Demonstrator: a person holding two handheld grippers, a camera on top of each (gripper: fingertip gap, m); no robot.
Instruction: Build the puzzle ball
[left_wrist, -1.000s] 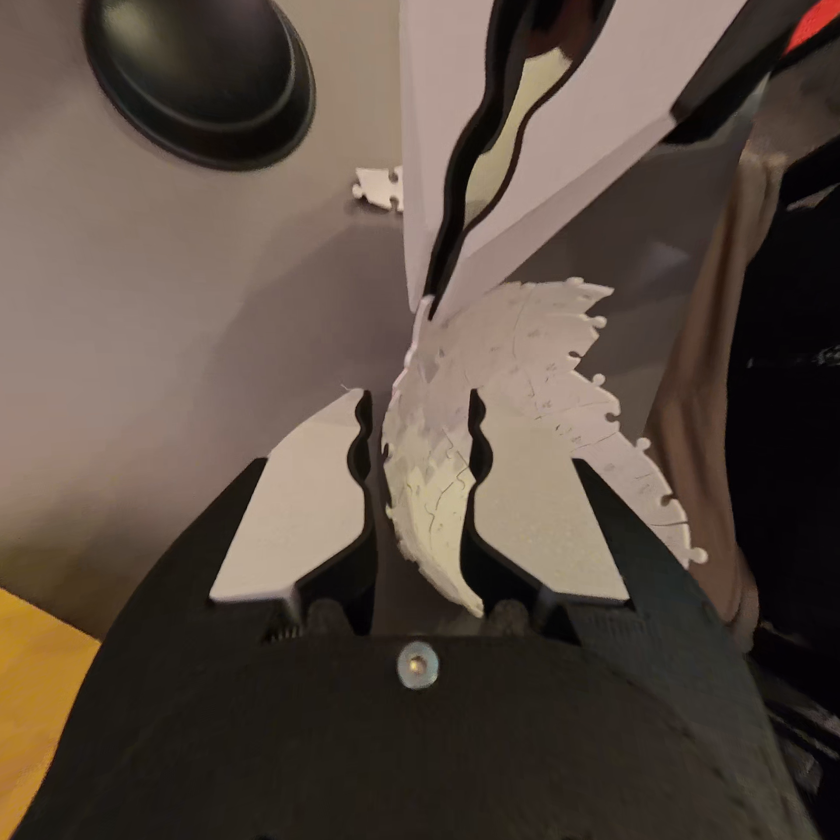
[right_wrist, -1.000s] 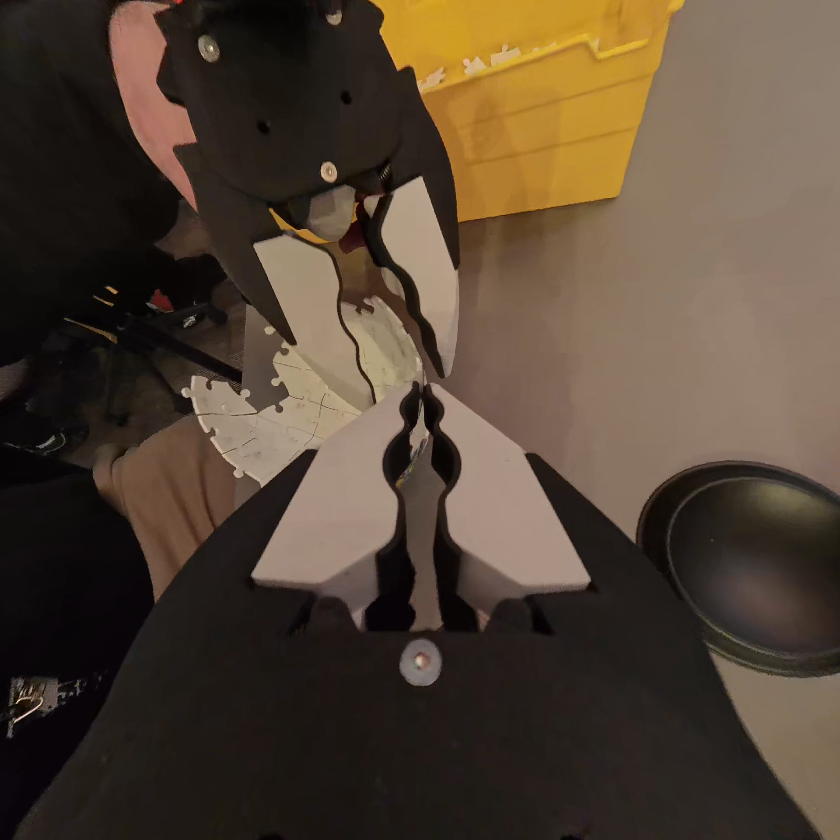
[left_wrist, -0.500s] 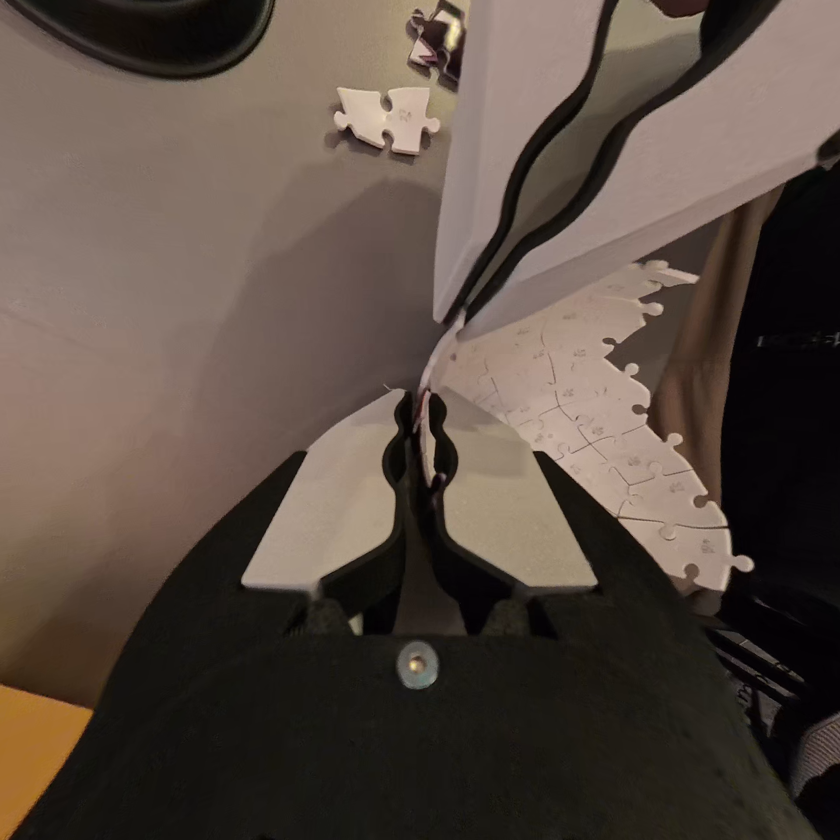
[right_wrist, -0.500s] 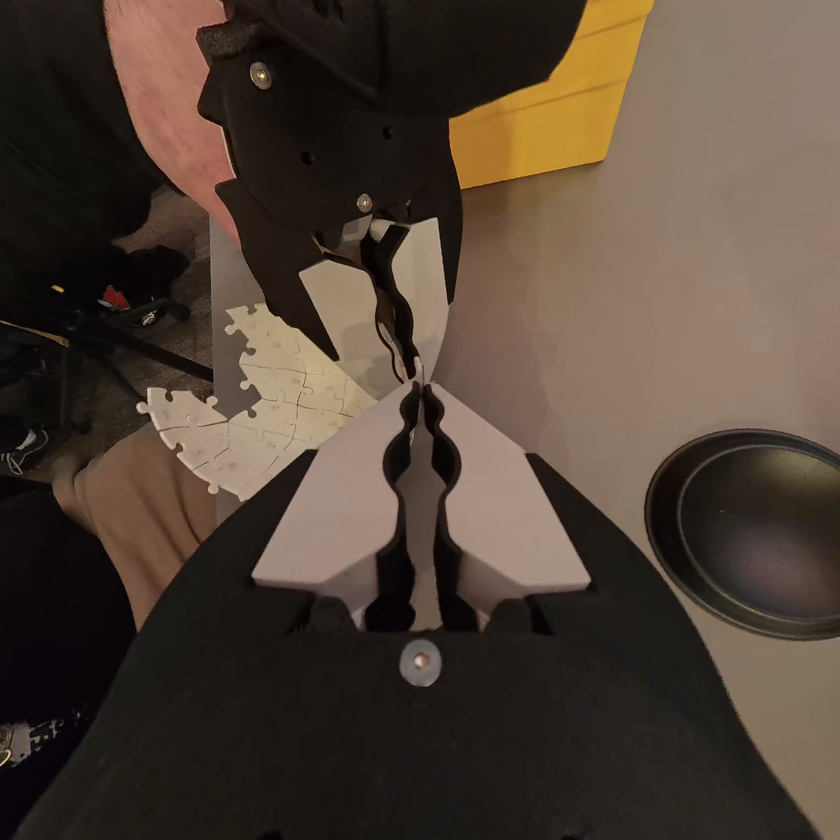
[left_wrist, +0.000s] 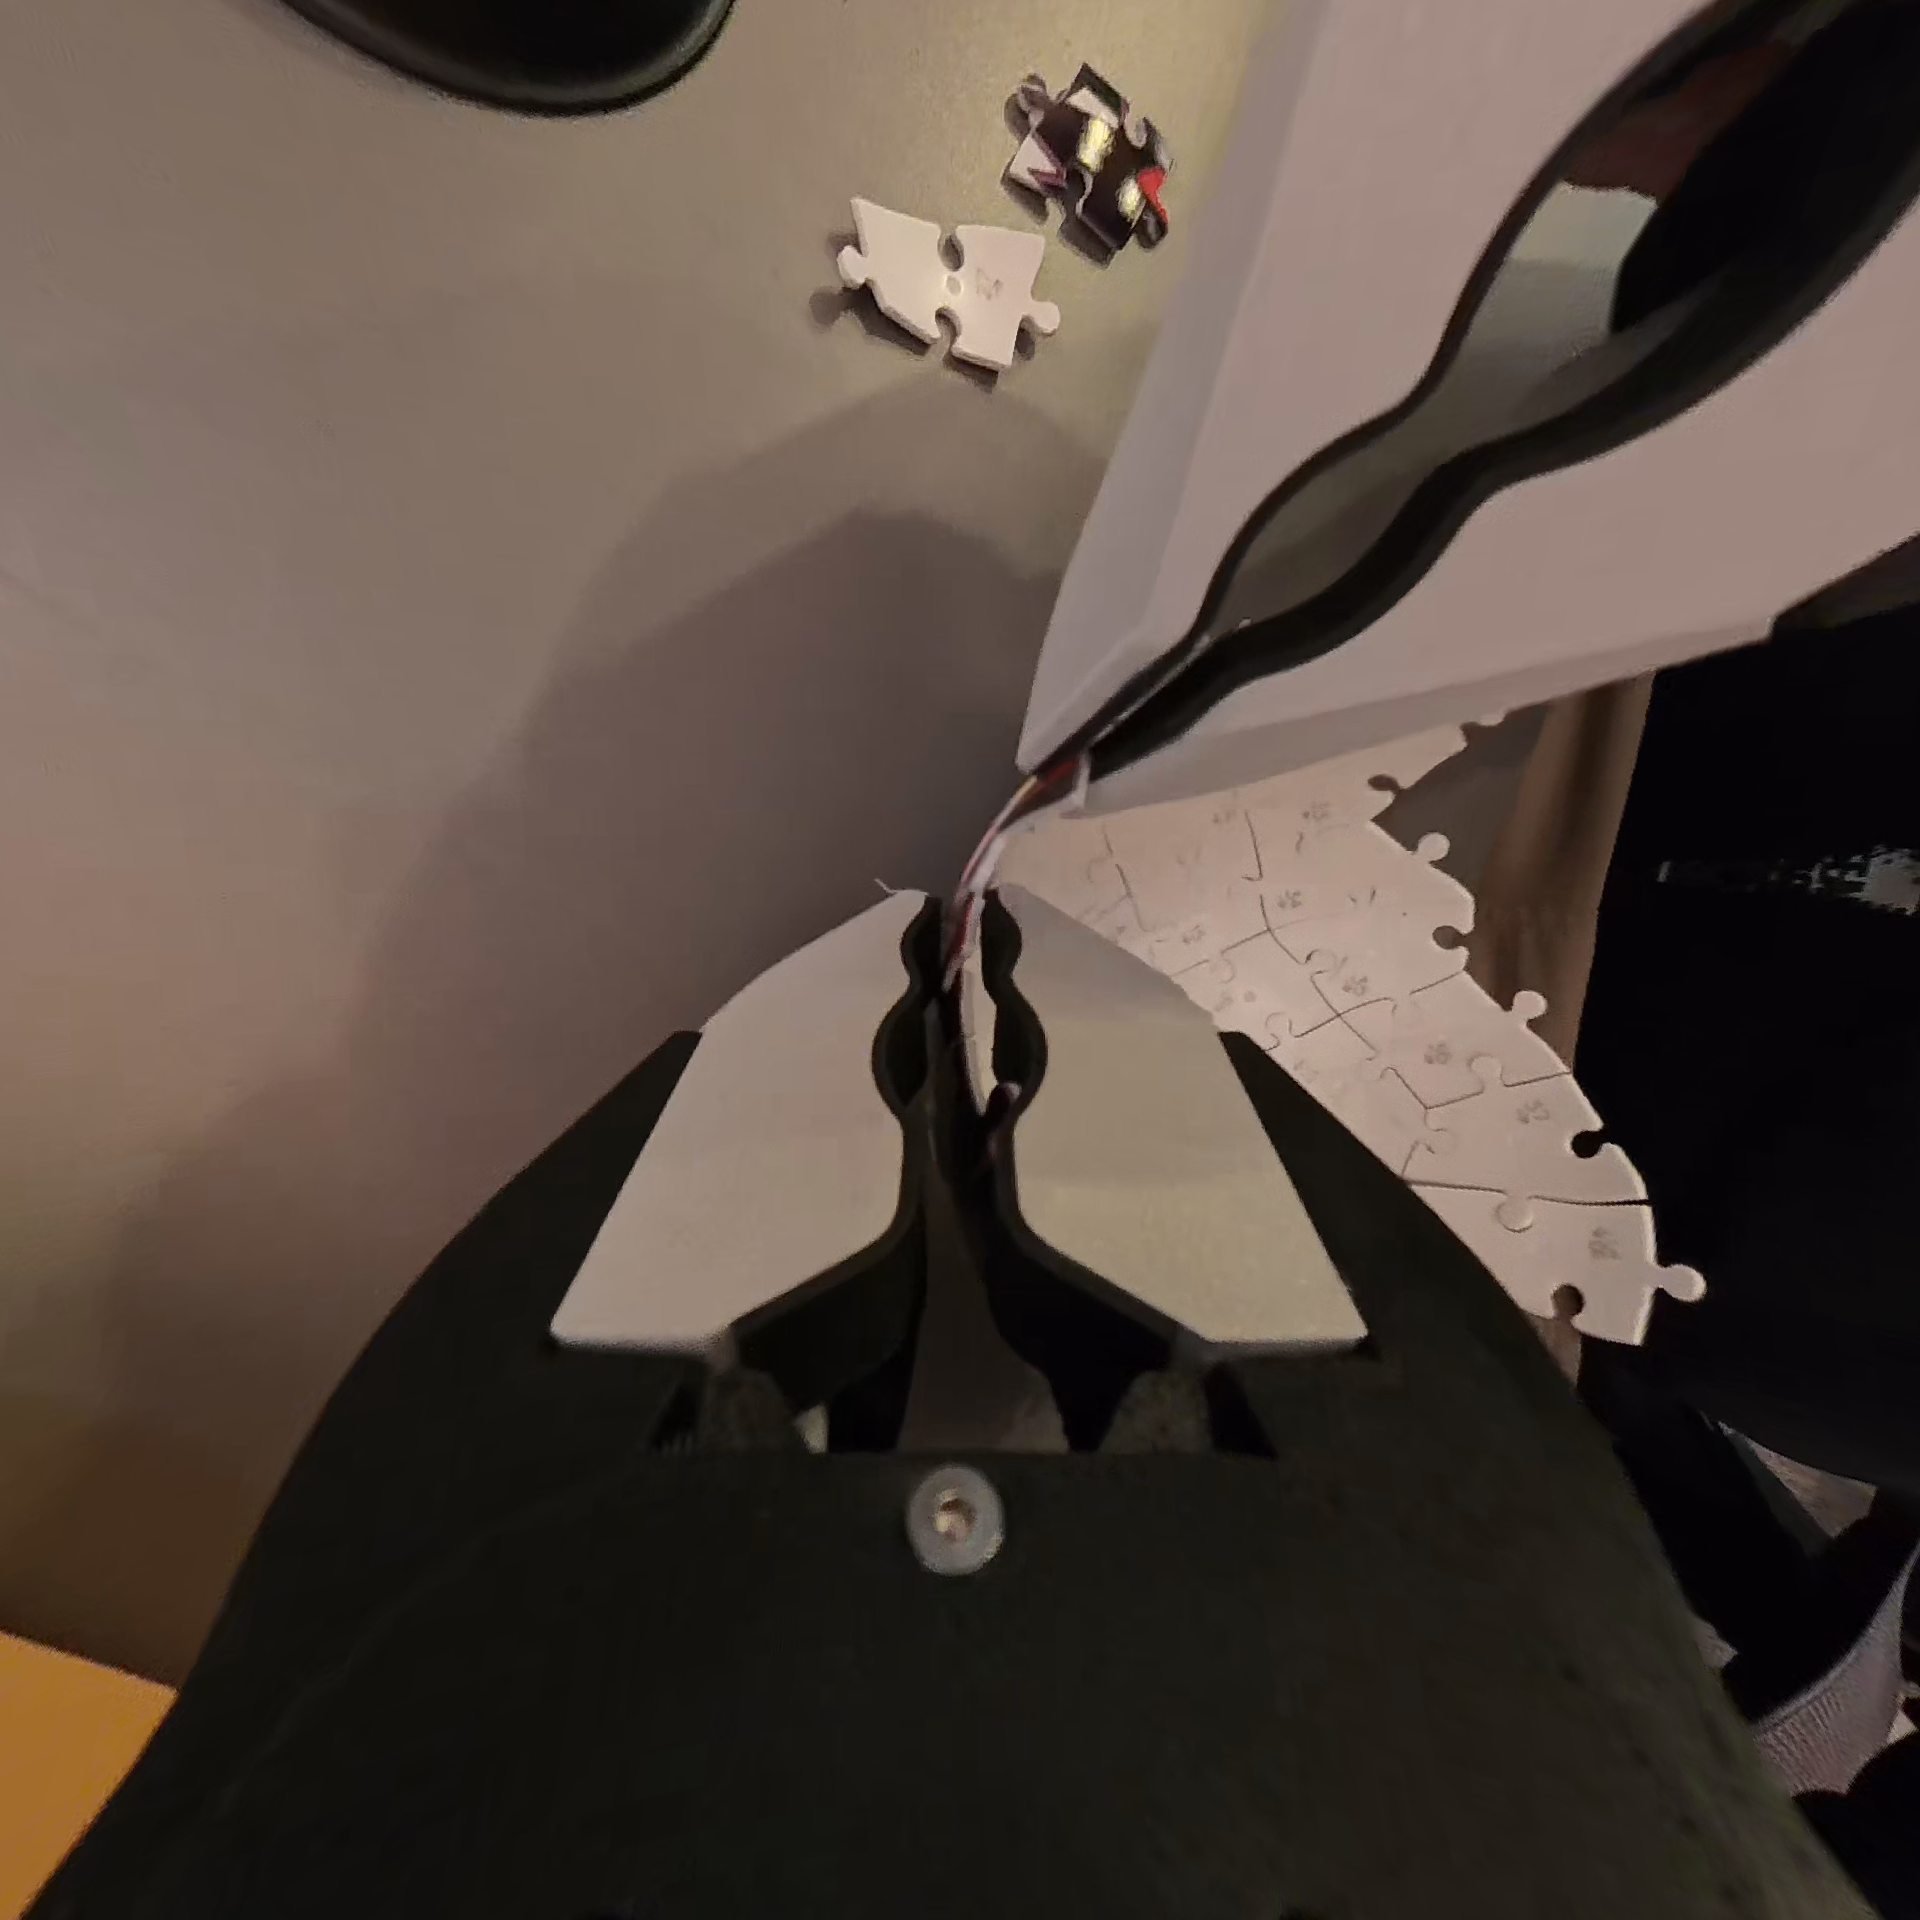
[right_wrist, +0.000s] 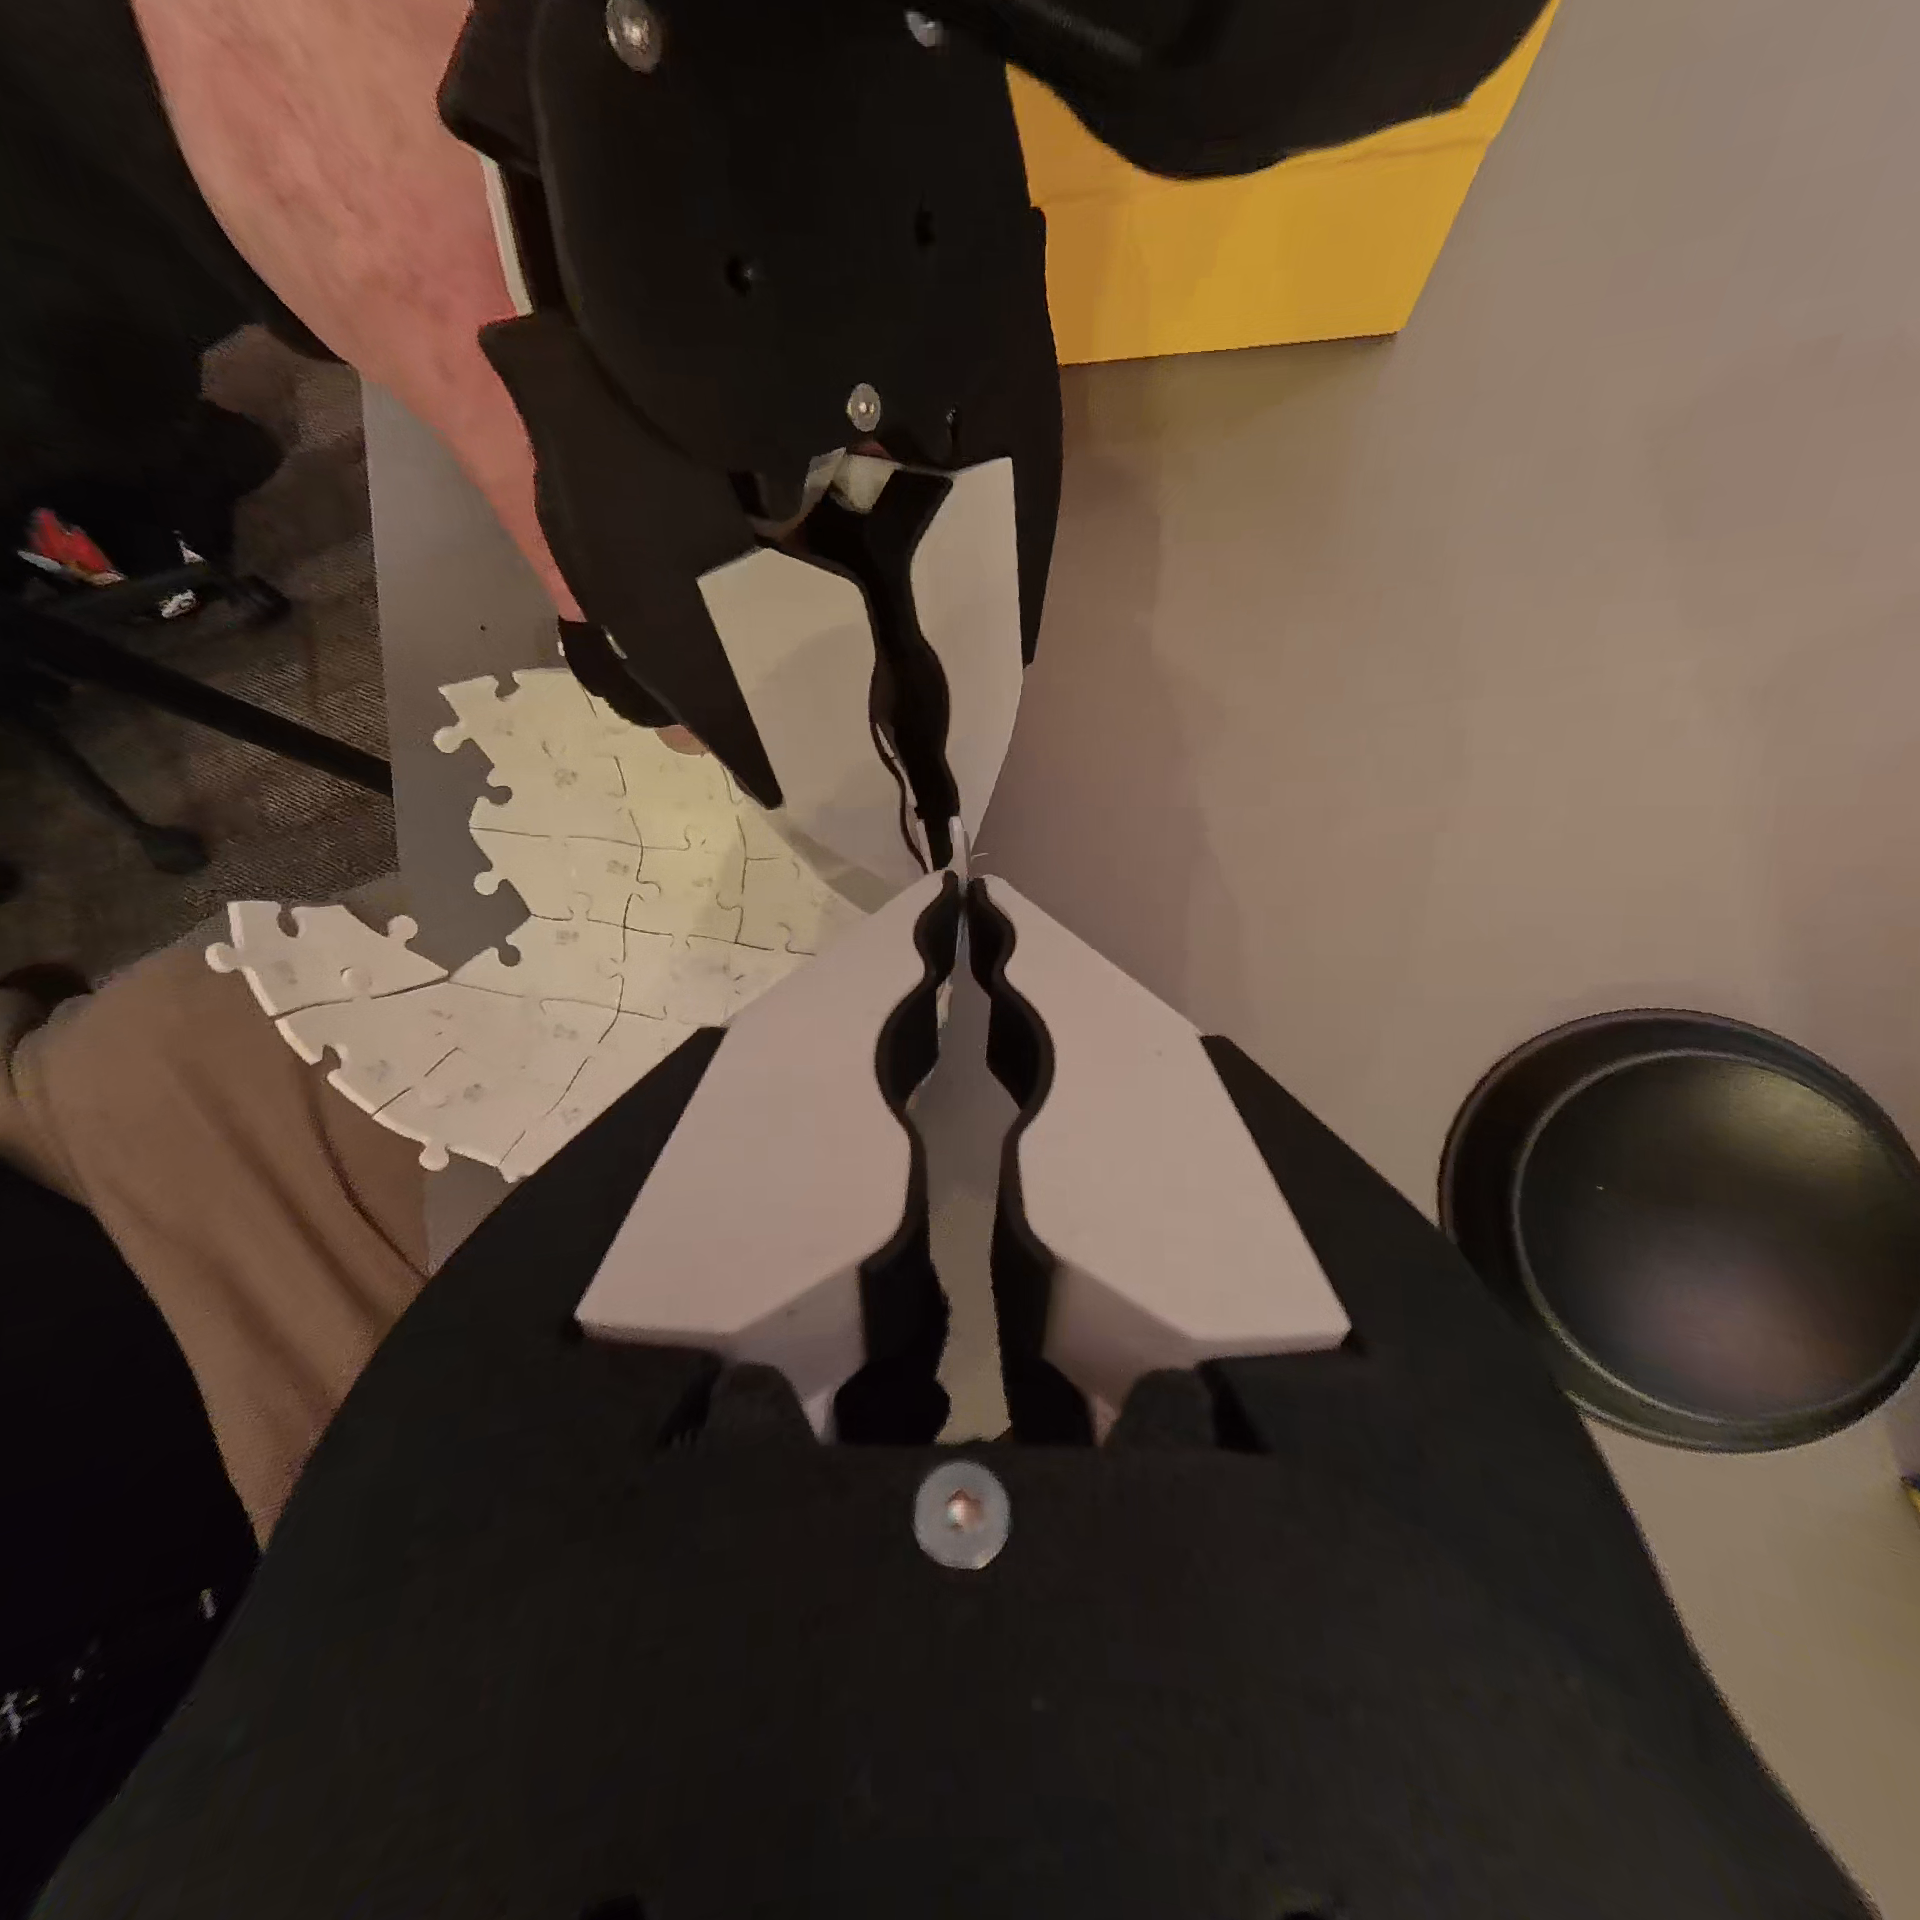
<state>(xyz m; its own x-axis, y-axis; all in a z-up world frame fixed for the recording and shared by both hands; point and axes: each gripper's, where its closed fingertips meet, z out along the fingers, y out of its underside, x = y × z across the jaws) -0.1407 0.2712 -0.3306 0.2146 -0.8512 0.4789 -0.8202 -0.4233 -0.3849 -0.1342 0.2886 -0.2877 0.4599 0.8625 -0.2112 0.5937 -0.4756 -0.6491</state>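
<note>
The left gripper (left_wrist: 961, 914) has its grey fingers closed tight on the edge of a curved white shell of joined puzzle pieces (left_wrist: 1382, 1049), the partly built puzzle ball, seen here from its blank inner side. The shell fans out to the right of that gripper, held in the air past the edge of the grey counter (left_wrist: 416, 623), its knobbed rim jagged and free. The right gripper (right_wrist: 958, 888) meets it tip to tip from the far side, its fingers pressed together on the same edge of the shell (right_wrist: 582, 935); a sliver of printed colour shows at the pinched spot. In the right wrist view the left gripper (right_wrist: 951, 821) points down toward the camera, held by a person's bare forearm (right_wrist: 343, 260).

On the counter lie two loose bits: a white pair of joined puzzle pieces face down (left_wrist: 951, 281) and, just beside it, a dark printed puzzle piece (left_wrist: 1091, 156). A round black bowl (right_wrist: 1694, 1226) sits well apart, and a yellow plastic bin (right_wrist: 1247, 239) stands at the counter's far side.
</note>
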